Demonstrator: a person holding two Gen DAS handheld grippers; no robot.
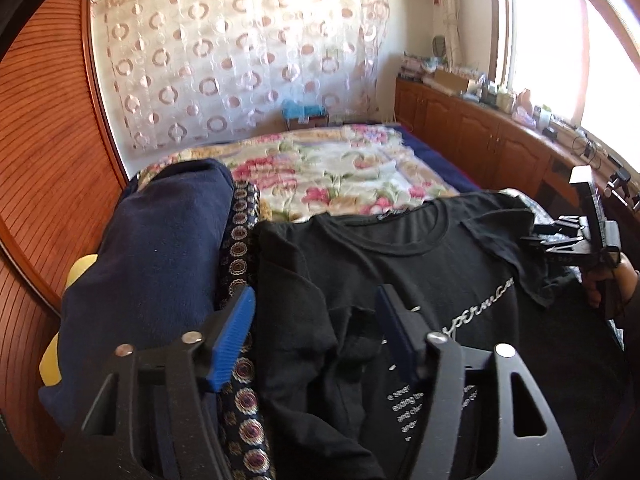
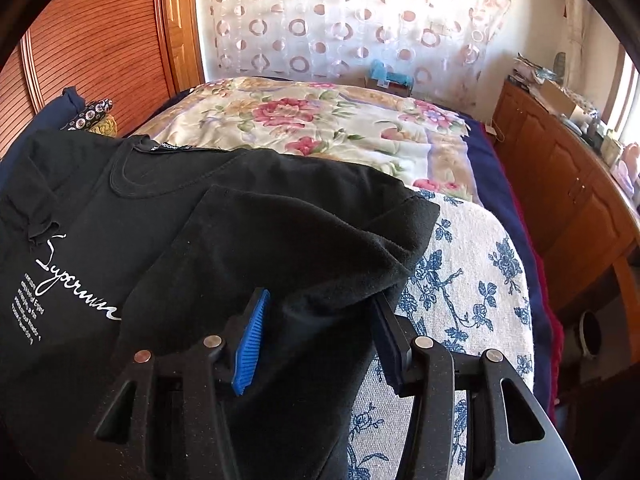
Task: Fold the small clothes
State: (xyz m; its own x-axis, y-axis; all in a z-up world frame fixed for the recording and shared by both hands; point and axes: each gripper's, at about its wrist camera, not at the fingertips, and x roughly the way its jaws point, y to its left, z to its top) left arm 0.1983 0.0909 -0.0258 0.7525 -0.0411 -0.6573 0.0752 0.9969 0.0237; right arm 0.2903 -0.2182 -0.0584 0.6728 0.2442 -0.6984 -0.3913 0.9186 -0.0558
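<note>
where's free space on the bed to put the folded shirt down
Free: the floral quilt beyond the black t-shirt, and the blue-flowered cloth to its right. Crowded: the left side, where the navy garment and patterned fabric border it.

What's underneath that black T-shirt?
Under the black T-shirt, a white cloth with blue flowers shows at its right edge. How far it runs underneath is covered.

Two hand-held grippers, both tipped downward.

The left black two-finger gripper with blue ribbed pads (image 1: pixel 316 332) stands with jaws parted; the right black gripper with blue pads (image 2: pixel 320 338) likewise gapes, and a hand (image 1: pixel 608 280) grasps its handle.
</note>
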